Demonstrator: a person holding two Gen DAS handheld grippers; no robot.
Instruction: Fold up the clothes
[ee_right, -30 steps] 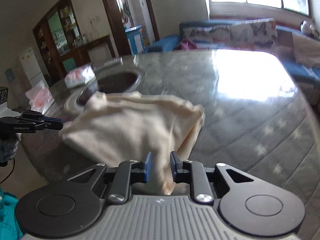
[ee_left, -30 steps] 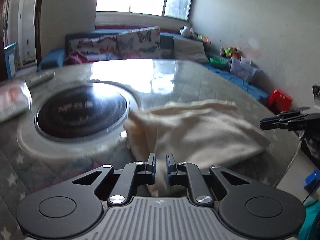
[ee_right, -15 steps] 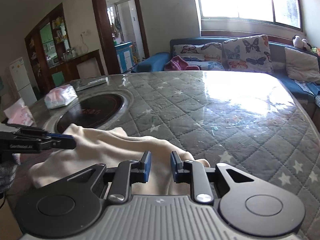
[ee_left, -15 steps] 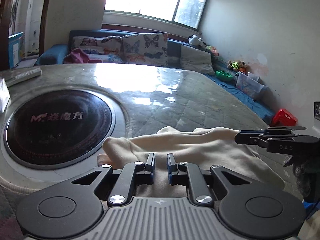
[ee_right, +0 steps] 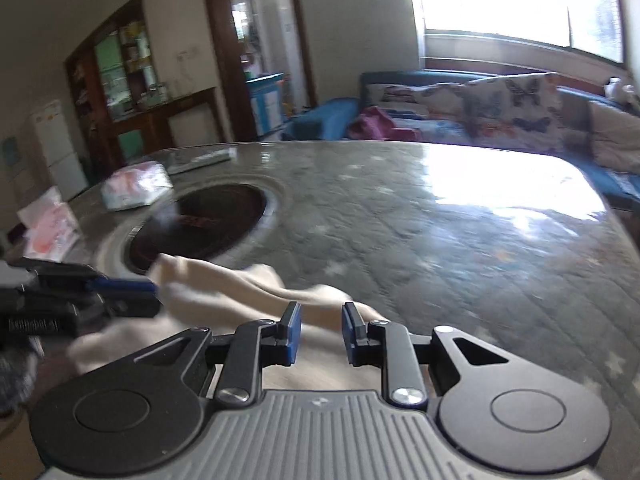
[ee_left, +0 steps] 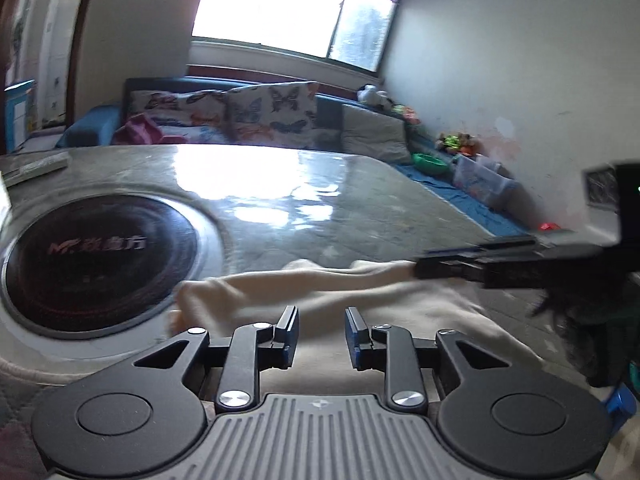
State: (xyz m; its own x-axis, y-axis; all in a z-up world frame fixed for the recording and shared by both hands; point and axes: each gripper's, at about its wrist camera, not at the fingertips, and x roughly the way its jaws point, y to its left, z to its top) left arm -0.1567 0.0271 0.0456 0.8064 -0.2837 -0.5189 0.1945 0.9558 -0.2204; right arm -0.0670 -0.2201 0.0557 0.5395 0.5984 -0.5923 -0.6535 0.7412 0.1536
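Where both grippers' tips meet the table (ee_left: 360, 208): cream garment (ee_left: 320, 292).

The left tongs (ee_left: 321, 334) hang low over a cream, soft fabric garment (ee_left: 320, 292) lying rumpled on the grey quilted, glass-topped bench (ee_left: 360, 200); their jaws are opening, with cloth showing in the gap but not pressed by the blue pads. The right tongs (ee_left: 420, 268) reach in from the right, tips at the garment's far edge. A round black hob plate (ee_left: 100, 256) sits left.
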